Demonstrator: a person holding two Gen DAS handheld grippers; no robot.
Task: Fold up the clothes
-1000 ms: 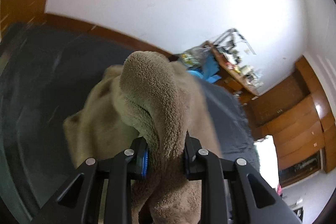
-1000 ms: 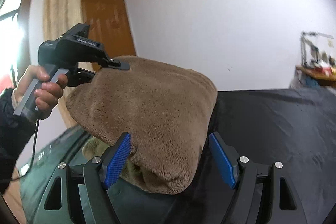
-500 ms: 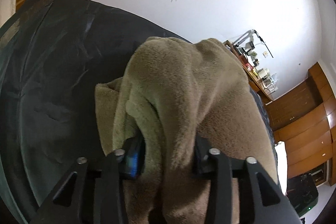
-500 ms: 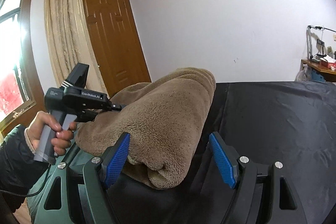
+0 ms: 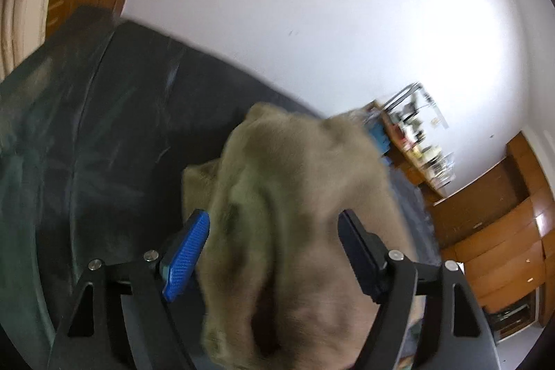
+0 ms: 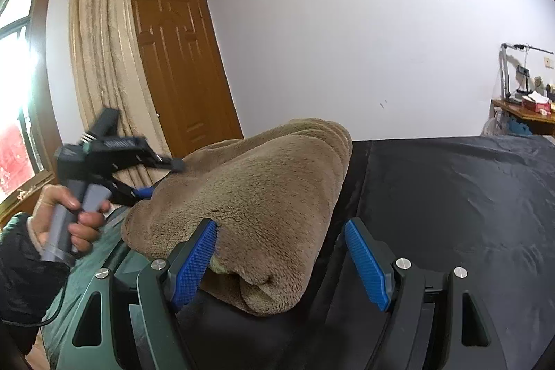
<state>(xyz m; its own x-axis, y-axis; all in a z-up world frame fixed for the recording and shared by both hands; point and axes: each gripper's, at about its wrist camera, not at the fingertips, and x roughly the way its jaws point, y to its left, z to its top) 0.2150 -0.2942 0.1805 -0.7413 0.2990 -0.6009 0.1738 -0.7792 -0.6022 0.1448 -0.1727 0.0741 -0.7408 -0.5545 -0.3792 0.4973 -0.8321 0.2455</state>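
A thick brown fleece garment (image 6: 270,196) lies folded in a bundle on the black sheet (image 6: 451,196). In the left wrist view the same fleece garment (image 5: 295,214) fills the gap between the spread fingers of my left gripper (image 5: 274,252), which is open around it and blurred by motion. From the right wrist view that left gripper (image 6: 163,175) is at the bundle's far left end, held by a hand (image 6: 74,224). My right gripper (image 6: 281,260) is open at the bundle's near end, its left blue pad (image 6: 194,262) touching the fleece.
The black sheet covers a bed over a green layer (image 6: 86,273) at the left. A wooden door (image 6: 180,68) and beige curtain (image 6: 100,58) stand behind. A cluttered wooden desk (image 6: 527,113) sits at the far right, and wooden cabinets (image 5: 499,248) line the wall.
My left gripper has opened and let go of the fleece it was clamping. The bundle has come down from the air onto the black sheet. My right gripper stayed open.
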